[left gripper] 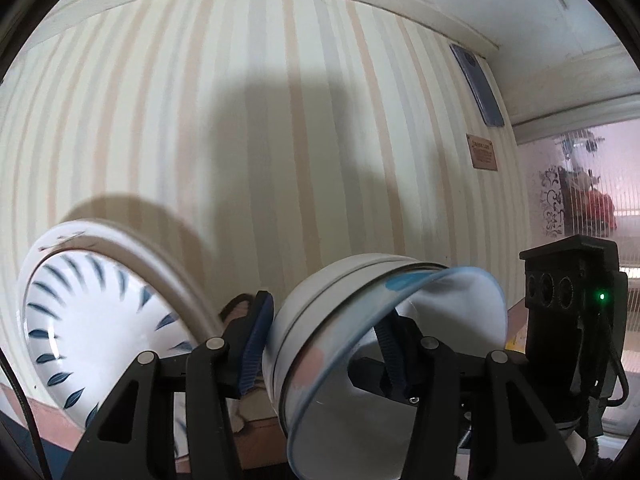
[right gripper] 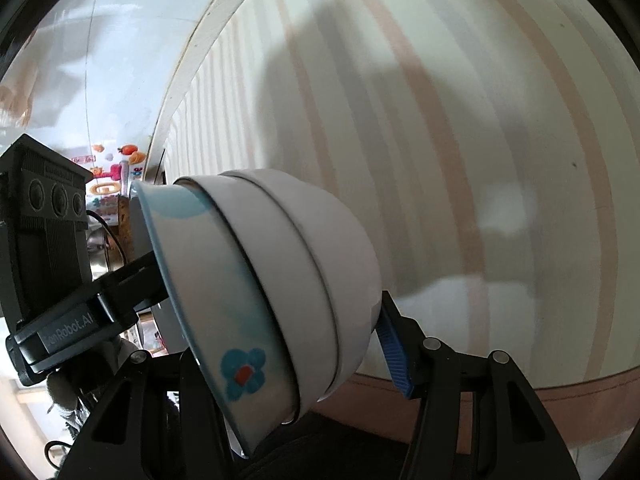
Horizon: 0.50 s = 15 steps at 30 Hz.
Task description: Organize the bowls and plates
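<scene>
- The left claw (left gripper: 320, 344) is clamped on the wall of a white bowl (left gripper: 320, 332): one blue ribbed finger pad (left gripper: 254, 344) lies against its outside and the other pad sits inside, partly hidden by the blue rim.
- That bowl is tilted on its side, mouth toward four o'clock, with at least one more bowl nested around its base.
- A white plate with dark blue leaf marks (left gripper: 100, 328) stands at eight o'clock in the left wrist view, tilted, in front of the striped wall (left gripper: 280, 140).
- The other claw's camera housing (left gripper: 572, 280) shows at three o'clock, green light on.
- The right claw (right gripper: 280, 336) grips a stack of nested white bowls (right gripper: 272, 280); one blue pad (right gripper: 394, 352) presses the outermost bowl at five o'clock, while the other is hidden.
- The innermost bowl bears a blue flower with a red centre (right gripper: 243, 372).
</scene>
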Motion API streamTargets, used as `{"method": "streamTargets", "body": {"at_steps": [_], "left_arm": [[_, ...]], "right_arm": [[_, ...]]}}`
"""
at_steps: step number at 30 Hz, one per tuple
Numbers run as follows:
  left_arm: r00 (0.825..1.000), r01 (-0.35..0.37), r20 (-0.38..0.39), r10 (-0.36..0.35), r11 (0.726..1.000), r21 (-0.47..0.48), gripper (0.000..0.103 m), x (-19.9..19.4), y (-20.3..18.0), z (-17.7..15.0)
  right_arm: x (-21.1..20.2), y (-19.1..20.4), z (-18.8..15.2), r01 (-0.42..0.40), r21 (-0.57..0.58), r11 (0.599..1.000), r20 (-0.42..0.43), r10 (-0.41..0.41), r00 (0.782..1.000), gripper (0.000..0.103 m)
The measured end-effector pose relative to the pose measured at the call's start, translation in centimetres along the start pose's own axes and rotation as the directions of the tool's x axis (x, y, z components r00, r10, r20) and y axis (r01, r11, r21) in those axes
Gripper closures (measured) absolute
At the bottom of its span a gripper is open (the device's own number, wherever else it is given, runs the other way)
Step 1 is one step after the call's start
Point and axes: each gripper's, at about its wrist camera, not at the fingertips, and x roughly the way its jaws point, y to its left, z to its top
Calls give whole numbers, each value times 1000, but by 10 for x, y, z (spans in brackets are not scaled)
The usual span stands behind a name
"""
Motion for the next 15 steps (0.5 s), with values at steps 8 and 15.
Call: {"method": "streamTargets", "body": {"at_steps": [8, 15], "left_arm": [[998, 11, 57, -6, 996, -93, 56, -35, 42, -16], [996, 3, 90, 15, 982, -188, 56, -56, 88, -36]], "right_arm": [[16, 51, -3, 15, -81, 997, -49, -19, 999, 46], [50, 95, -4, 4, -147, 989, -115, -21, 993, 46]]}}
